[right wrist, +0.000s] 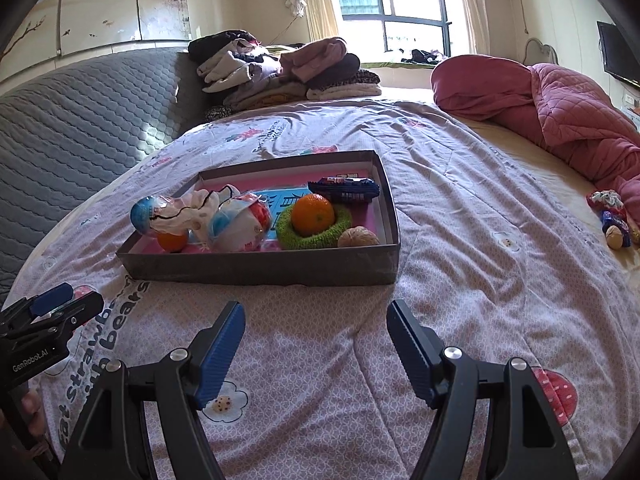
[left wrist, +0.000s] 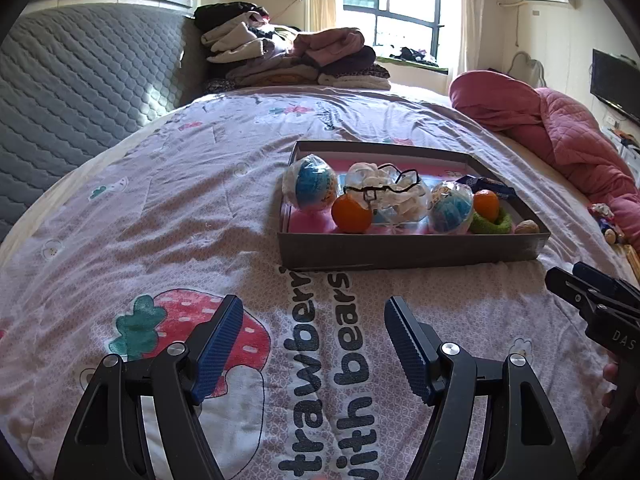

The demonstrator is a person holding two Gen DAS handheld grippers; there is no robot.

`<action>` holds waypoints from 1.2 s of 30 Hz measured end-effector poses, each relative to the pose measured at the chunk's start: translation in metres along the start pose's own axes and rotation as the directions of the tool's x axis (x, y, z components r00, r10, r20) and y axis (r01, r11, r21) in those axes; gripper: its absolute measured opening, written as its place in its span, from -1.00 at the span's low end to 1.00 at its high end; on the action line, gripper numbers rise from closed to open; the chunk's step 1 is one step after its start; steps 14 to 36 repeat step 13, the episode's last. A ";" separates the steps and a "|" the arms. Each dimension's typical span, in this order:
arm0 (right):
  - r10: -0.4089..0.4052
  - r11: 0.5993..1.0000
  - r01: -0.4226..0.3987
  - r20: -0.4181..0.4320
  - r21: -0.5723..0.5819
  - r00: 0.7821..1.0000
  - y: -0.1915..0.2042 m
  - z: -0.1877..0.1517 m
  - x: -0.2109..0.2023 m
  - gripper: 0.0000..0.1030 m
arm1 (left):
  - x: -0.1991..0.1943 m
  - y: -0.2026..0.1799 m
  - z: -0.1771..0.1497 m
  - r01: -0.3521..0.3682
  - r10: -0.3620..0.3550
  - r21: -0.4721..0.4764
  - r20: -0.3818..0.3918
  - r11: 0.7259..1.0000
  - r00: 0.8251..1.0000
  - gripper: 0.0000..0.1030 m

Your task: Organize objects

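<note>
Both the left tool (left wrist: 314, 344) and right tool (right wrist: 316, 346) hang wide and empty over the bed (right wrist: 460, 280); the loose walnut (right wrist: 615, 236) is light, hard, rounded; pinch across its middle.

Orange (right wrist: 312, 215) in ring (right wrist: 314, 229), in box (right wrist: 260, 270)

1. The left wrist view looks forward between its own blue-padded fingers (left wrist: 218, 344), low over the printed bedspread (left wrist: 180, 216), facing the window (left wrist: 400, 4); the shallow box (left wrist: 400, 250) lies ahead and right of centre.
2. The right wrist view sits just as low, facing the same window (right wrist: 408, 0), with the box (right wrist: 260, 268) ahead and left of centre.
3. Each view catches the other gripper at its edge: the right gripper (left wrist: 580, 284) at the right, the left gripper (right wrist: 60, 304) at the left.
4. Both share the box, the bedspread, the folded clothes (left wrist: 296, 60) and the pink quilt (right wrist: 560, 108).
</note>
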State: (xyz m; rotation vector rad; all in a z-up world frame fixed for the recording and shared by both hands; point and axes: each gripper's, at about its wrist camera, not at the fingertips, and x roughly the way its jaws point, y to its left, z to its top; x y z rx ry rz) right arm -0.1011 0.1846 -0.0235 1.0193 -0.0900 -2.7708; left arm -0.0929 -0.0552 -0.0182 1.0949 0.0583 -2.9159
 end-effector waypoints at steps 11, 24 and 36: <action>-0.003 1.000 0.002 -0.043 -0.006 0.999 0.004 -0.010 0.014 0.41 | 0.010 -0.001 -0.002 -0.001 0.001 0.005 -0.012 1.000 1.000 0.45; -0.006 1.000 0.006 -0.048 0.003 0.999 0.002 -0.011 0.016 0.41 | 0.011 -0.002 -0.003 -0.001 0.001 0.006 -0.017 1.000 1.000 0.45; -0.006 1.000 0.006 -0.048 0.003 0.999 0.002 -0.011 0.016 0.41 | 0.011 -0.002 -0.003 -0.001 0.001 0.006 -0.017 1.000 1.000 0.45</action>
